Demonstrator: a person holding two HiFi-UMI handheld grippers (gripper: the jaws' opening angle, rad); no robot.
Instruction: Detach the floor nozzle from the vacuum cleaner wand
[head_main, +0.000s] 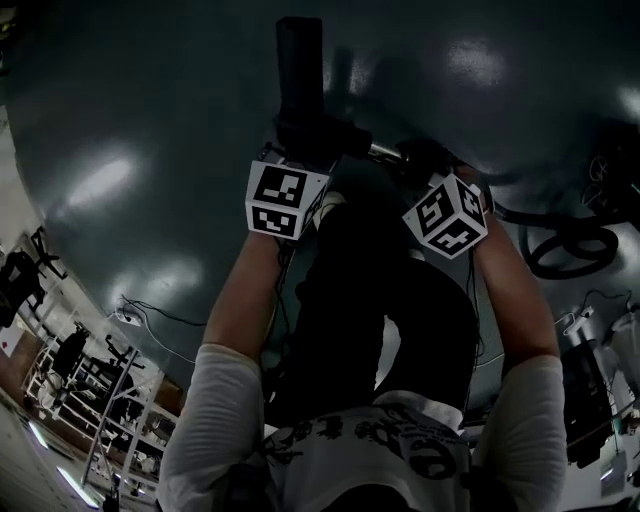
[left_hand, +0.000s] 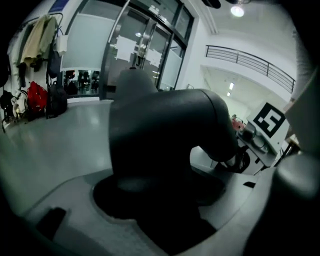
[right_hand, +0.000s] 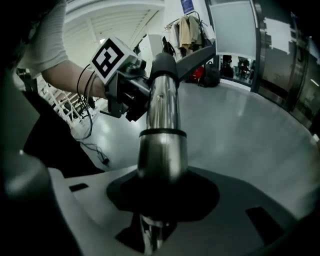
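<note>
In the head view both grippers are raised side by side over the dark floor. My left gripper (head_main: 300, 150) is shut on a thick black bent tube (left_hand: 165, 130), the nozzle's neck, which sticks out ahead of it (head_main: 300, 70). My right gripper (head_main: 425, 165) is shut on the shiny metal wand (right_hand: 161, 135). The wand runs from the right jaws to a black collar (right_hand: 164, 64) right beside the left gripper (right_hand: 125, 87). I cannot tell whether neck and wand are joined there. The nozzle's floor head is not in sight.
A coiled hose and cables (head_main: 560, 245) lie on the floor at the right. Metal racks (head_main: 90, 400) stand at the lower left. Glass doors (left_hand: 145, 45) and a coat rack with clothes (left_hand: 35, 45) line the far wall. My legs are directly below the grippers.
</note>
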